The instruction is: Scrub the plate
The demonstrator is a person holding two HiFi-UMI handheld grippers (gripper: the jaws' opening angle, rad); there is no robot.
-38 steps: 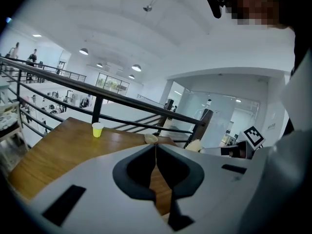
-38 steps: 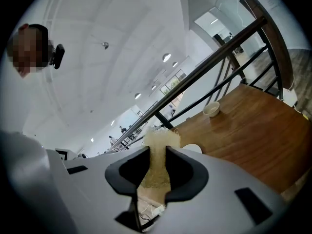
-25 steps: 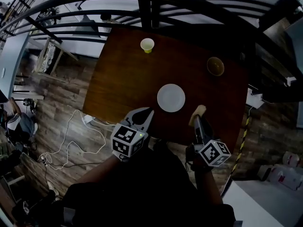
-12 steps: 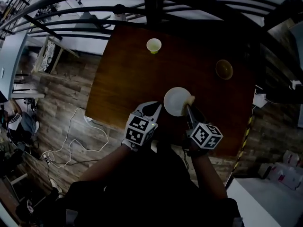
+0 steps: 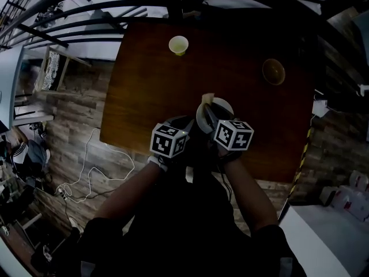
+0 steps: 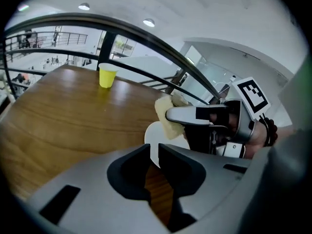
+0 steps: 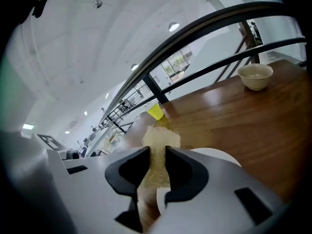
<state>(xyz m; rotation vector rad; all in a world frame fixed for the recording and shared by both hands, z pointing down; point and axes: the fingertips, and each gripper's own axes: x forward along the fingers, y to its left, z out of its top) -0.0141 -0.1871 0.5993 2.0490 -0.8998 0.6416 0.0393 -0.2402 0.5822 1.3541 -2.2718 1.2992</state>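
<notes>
Two hand-held grippers meet at one white plate [image 5: 226,106], ctr frame in the head view, on a dark wood surface [image 5: 150,85]. The left gripper [image 6: 153,150] has its jaws drawn to a narrow slit on the plate's near rim. Its own view shows the white edge running into the gap, w/ bare wood below. The right gripper [image 7: 157,155] is clamped on a pale yellow sponge [image 7: 160,138], which sticks out past the jaw tips above the plate. In the left gripper view the sponge sits against the plate's upper part, just right of ctr in that frame. Whether the plate lies flat or is tipped up can't be told.

A yellow cup [image 5: 179,45] stands at upper ctr of the head view, near the surface's far edge and well apart from the plate. A tan bowl [image 5: 273,71] sits at upper right, also well apart. A black railing [image 5: 115,4] curves across the top of frame beyond the surface. Wood-plank floor [image 5: 75,126] w/ a white cable [image 5: 95,154] shows at left. The person's dark sleeves [image 5: 173,224] fill the bottom of frame, both forearms reaching up toward ctr.
</notes>
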